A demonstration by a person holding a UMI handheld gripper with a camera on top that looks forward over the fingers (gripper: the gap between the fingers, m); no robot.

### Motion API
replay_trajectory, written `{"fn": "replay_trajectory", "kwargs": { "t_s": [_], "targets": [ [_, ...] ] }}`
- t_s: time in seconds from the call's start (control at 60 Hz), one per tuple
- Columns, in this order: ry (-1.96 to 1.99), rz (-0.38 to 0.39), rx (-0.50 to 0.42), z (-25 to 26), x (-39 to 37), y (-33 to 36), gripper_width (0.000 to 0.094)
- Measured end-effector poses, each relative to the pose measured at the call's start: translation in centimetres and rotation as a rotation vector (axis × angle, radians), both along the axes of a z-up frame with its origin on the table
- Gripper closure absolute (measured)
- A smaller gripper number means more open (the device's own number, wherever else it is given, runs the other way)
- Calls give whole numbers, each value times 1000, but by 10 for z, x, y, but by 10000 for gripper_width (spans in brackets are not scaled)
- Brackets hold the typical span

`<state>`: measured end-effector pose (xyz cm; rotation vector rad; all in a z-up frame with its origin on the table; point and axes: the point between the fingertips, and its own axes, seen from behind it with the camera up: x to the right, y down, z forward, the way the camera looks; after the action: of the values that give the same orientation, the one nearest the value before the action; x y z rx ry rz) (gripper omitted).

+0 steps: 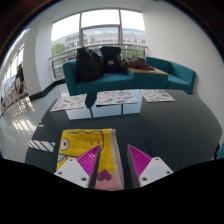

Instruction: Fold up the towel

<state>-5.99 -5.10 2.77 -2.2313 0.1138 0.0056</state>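
The tongs (pixel 110 170) stood released, a clear gap between their two pink-padded fingers (pixel 84 165), gripping nothing. The yellow patterned cloth towel (pixel 87 148) lay flat on the dark table (pixel 170 125), just ahead of and partly beneath the left finger. Beyond it sat three low white blocks with printed tops (pixel 117 100), then a teal sofa (pixel 120 72) under wide windows (pixel 100 28).

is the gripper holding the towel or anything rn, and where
Nothing is held. The gripper is open, fingers apart above the yellow towel, which lies flat on the floor just ahead.
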Motion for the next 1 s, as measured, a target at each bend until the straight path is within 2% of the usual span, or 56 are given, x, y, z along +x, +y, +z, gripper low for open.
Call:
{"fn": "replay_trajectory", "kwargs": {
  "t_s": [0.067, 0.233, 0.383, 0.45, 0.683, 1.0],
  "targets": [
    [32, -18, -6, -2, 15, -4, 259],
    [54, 4, 116, 58, 35, -22, 119],
    [69, 54, 196, 125, 41, -65, 102],
    [58, 50, 204, 143, 49, -85, 101],
    [-5, 68, 244, 157, 62, -163, 102],
    [-21, 92, 273, 170, 63, -210, 101]
  ]
}}
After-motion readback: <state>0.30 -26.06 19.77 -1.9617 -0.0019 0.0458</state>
